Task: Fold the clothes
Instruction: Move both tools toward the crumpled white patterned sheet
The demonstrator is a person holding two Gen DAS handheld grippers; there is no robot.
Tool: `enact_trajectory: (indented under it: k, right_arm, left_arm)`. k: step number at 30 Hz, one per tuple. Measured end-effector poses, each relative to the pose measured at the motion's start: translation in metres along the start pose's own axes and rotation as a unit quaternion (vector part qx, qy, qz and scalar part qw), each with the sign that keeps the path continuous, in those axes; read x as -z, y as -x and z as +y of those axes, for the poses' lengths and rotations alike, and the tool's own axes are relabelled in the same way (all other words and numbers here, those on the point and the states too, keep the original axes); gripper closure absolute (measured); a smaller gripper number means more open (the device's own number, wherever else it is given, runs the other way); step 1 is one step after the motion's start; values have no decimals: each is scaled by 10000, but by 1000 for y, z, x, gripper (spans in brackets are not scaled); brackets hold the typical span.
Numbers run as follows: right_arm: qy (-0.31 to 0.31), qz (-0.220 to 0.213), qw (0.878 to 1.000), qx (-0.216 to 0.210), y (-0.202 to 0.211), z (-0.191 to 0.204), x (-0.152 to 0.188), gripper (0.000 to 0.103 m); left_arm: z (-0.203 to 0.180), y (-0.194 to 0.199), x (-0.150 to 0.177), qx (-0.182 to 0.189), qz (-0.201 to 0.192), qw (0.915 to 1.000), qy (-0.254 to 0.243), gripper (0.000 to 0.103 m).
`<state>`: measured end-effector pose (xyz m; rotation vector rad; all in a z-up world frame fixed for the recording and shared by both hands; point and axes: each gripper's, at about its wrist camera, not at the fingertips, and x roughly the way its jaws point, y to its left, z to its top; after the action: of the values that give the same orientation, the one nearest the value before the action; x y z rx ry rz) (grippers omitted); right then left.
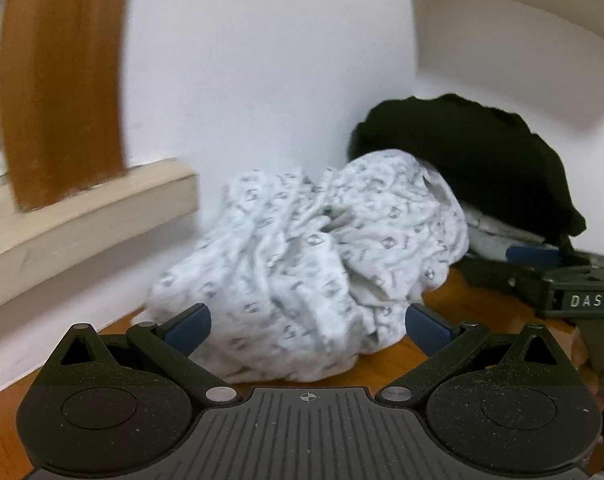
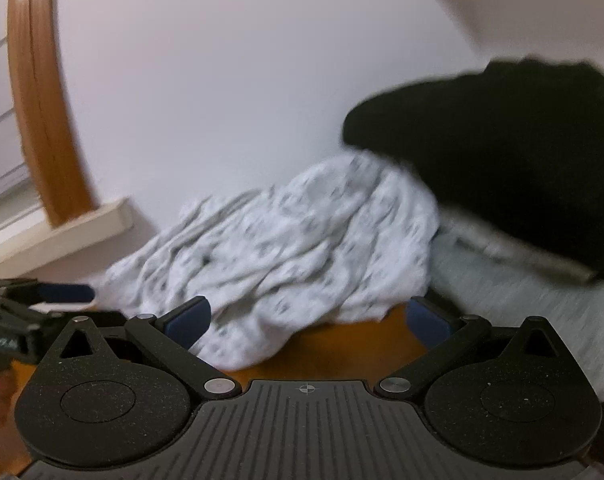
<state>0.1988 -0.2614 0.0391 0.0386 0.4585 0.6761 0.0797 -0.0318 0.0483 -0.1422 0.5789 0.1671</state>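
Two claws, one crumpled shirt

The white shirt [image 1: 306,276] lies bunched on the wood table [image 1: 454,292] by the wall, touching a black cloth [image 1: 474,164]. The left claw [image 1: 308,326] and right claw [image 2: 308,322] are both wide open and hold nothing.

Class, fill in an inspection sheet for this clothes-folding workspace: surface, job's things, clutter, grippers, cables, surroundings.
Surface: wooden tabletop, orange-brown, bare in front of the pile.
Job's things: crumpled white patterned garment, unfolded, lying on the wood; black garment heaped behind it on pale folded fabric.
Clutter: nothing seen.
Grippers: left gripper open, jaws either side of the white garment's near edge; right gripper open, empty, short of the cloth.
Cables: nothing seen.
Surroundings: white wall; cream ledge with brown wooden post to the left.
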Motion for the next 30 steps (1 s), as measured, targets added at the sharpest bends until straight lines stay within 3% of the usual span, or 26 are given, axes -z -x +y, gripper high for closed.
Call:
enact_trajectory:
  k: [4,7,8,12,15,17,23,27,30]
  right_arm:
    - [-26,109,9999,-117,-7,-1,-3,0]
    - [-449,288,9981,-306,-10,-4,-4,0]
    - [-544,319,9973,-382,-11,-5,-3,0]
    - [-727,353,9950,-590,-12,-8,-1,0]
    - [-224,547,9974,-423,-14,-1,-4,0]
    - [30,650,9976,-254,-16,4,-5,0]
    - [77,537,9985,-11,-12,11,-3,0]
    - [-349,623,9961,-515,-11,10,-5,0]
    - [-472,779,9939,-620,-11,11,-7,0]
  left_arm:
    - [-7,-15,-4,-132,134,9997,-158,8]
    - [-6,-24,-5,-121,285,9995,-100,36]
    - [-6,-28,-5,-176,361,9991,-132,40]
    - [-3,-40,-1,-265,504,9981,-239,47]
    - [1,-37,2,-184,464,9986,-199,80]
    - [4,-33,3,-123,412,9990,-158,93]
    - [15,5,2,33,77,10000,-18,98]
    - [26,36,0,172,-102,9998,52,98]
    - [34,59,1,204,-234,9995,76,99]
